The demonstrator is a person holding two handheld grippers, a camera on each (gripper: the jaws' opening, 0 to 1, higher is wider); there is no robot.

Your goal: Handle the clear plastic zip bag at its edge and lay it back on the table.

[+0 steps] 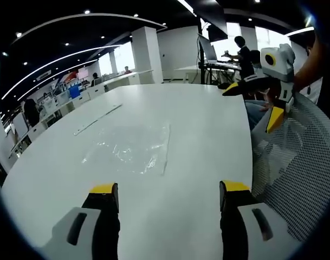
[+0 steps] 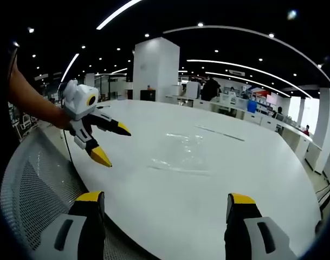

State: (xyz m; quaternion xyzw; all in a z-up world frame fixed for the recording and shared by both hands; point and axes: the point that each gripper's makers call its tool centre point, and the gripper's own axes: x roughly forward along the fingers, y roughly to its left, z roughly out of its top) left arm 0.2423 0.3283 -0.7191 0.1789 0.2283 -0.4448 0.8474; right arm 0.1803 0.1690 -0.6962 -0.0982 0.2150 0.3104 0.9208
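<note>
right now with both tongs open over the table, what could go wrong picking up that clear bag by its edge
1. The clear zip bag lies flat on the white table, so open tongs may scrape the surface and slide the bag instead of pinching its edge.
2. It is transparent and hard to see, so its edge is easy to misjudge.
3. The left tongs and right tongs both face the bag and could collide when closing in.

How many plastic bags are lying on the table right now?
2: a clear zip bag flat mid-table ahead of both open grippers, left gripper and right gripper; a narrow clear strip-like one lies farther back. It may not be a bag.
</note>
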